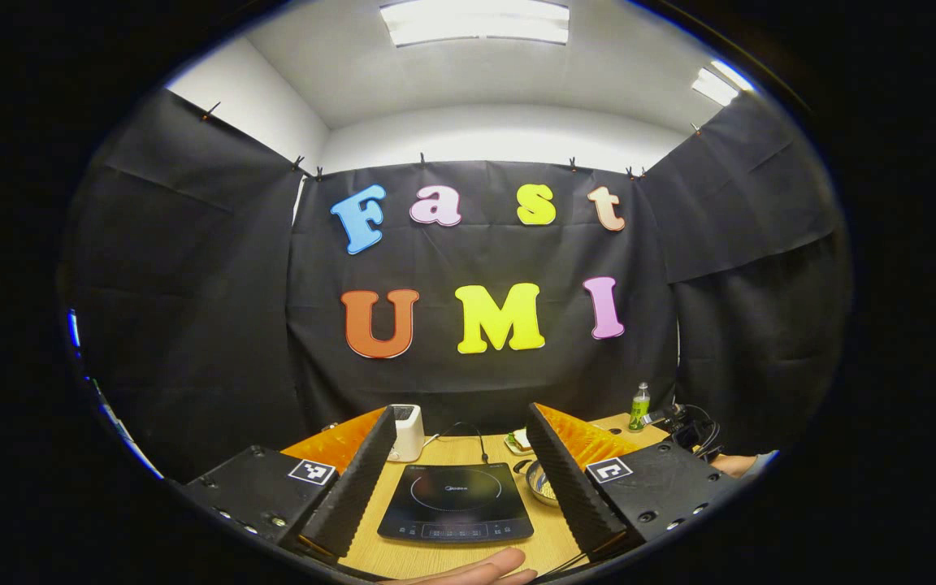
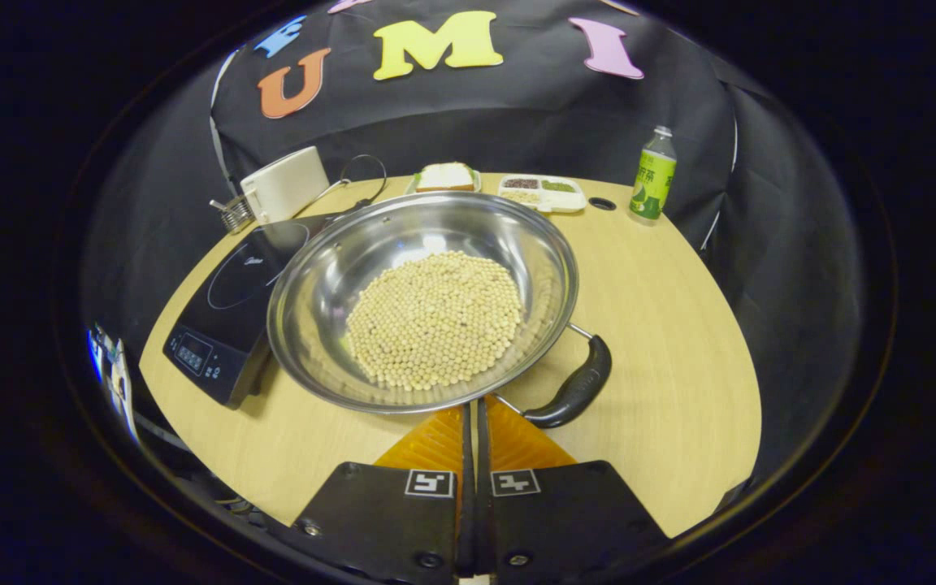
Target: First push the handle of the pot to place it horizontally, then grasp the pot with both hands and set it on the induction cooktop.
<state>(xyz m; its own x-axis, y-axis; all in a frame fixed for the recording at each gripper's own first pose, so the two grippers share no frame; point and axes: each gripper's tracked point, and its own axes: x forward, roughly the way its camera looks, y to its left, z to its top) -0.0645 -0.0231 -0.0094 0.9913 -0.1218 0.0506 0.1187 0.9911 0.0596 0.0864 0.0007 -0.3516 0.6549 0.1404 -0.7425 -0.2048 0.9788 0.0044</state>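
A steel pot [image 2: 330, 276] holding pale soybeans [image 2: 435, 317] rests on the wooden table [image 2: 663, 325]. One black handle [image 2: 578, 390] of the pot sticks out at its near right. My right gripper [image 2: 472, 418] is shut, its tips at the pot's near rim just left of that handle; I cannot tell whether they touch it. The black induction cooktop [image 2: 224, 309] lies immediately left of the pot. In the left gripper view my left gripper [image 1: 461, 414] is open above the table, with the cooktop [image 1: 456, 504] framed between its fingers [image 1: 354, 487] and the pot [image 1: 539, 481] partly hidden behind the right one.
A white appliance [image 2: 285, 185] with a cord stands behind the cooktop. Along the far edge are a plate with bread [image 2: 445, 176], a divided tray of beans [image 2: 541, 193], a round hole [image 2: 601, 203] and a green bottle [image 2: 653, 172]. A hand [image 1: 468, 569] shows below the left gripper.
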